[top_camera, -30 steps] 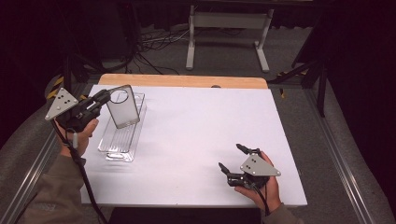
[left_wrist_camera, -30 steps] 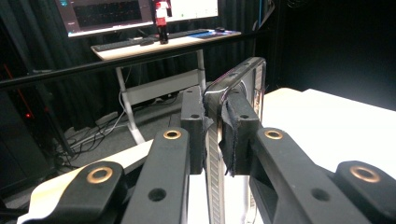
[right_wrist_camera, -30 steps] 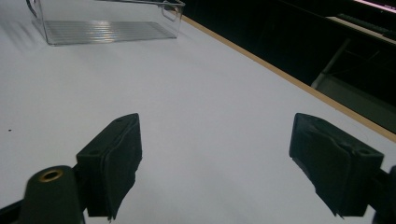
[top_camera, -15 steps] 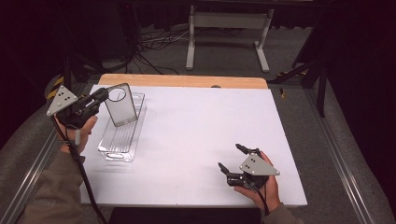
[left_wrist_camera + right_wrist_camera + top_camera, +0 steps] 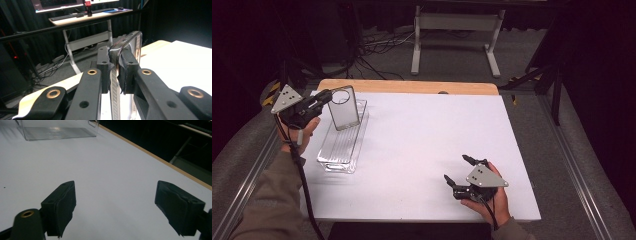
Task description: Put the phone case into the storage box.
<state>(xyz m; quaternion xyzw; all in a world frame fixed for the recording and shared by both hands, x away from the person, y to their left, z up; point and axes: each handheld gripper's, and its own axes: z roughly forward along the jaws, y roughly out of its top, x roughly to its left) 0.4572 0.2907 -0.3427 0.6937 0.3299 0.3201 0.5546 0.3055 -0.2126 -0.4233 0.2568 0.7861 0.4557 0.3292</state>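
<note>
Clamping the phone (image 5: 125, 47) edge-on, left gripper (image 5: 319, 100) lifts it over tray (image 5: 343, 150).

**Work Surface**

A white table (image 5: 427, 150) is occupying the frame centre, with a wooden strip (image 5: 407, 86) running along its far edge. A clear plastic tray (image 5: 343, 145) is lying at its left side.

— Bright enough? 
— The white table (image 5: 422, 145) glows under overhead light; the room around it is dim. 
— Any glare? 
— Glints on the clear tray (image 5: 57, 131) at twelve o'clock. The nearby black jaws look soft.
</note>
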